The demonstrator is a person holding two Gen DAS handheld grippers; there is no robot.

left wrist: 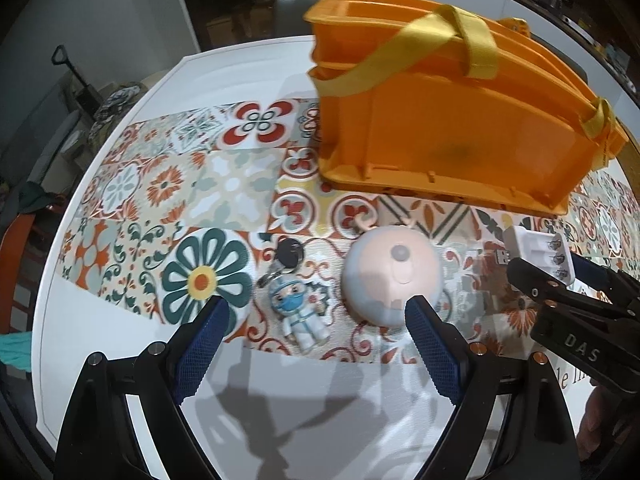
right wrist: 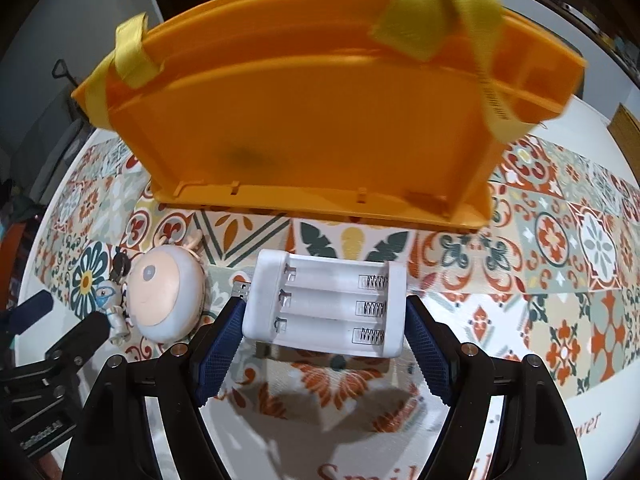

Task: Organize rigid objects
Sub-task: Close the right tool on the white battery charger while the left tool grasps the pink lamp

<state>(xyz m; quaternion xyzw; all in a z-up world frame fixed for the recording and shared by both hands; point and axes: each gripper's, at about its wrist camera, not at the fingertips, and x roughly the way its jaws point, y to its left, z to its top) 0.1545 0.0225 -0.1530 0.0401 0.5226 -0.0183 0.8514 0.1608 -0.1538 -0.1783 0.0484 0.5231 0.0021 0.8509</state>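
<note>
A round white table [left wrist: 120,360] carries one patterned mat [left wrist: 168,184] printed with floral tiles in orange, teal and cream, flat and smooth. On the mat's far side stands one orange basket [left wrist: 440,128], hard plastic with straight ribbed walls and a flat base, crossed by yellow woven fabric straps [left wrist: 476,40]; in the right wrist view it fills the upper half, directly ahead of the right tool. Nearer lie three smaller things. One white plastic battery charger [right wrist: 324,304], a rectangular block with three slots, each with a metal spring, and a USB plug at its left end, sits between the two blue ridged pads of the right tool [right wrist: 324,344]; the pads stand spread on either side, the left one just beside or touching the charger's corner, the right one beside its other end, and contact there cannot be judged. One round dome-shaped light [left wrist: 392,276], smooth, peach on top with a white rim and a small grey button, lies just ahead of the left tool's right pad. One keychain [left wrist: 298,304], a small glossy figure in white with a blue mask on a metal ring and a black tab, lies between and just ahead of the pads of the left tool [left wrist: 316,320], which is spread wide and holds nothing.
</note>
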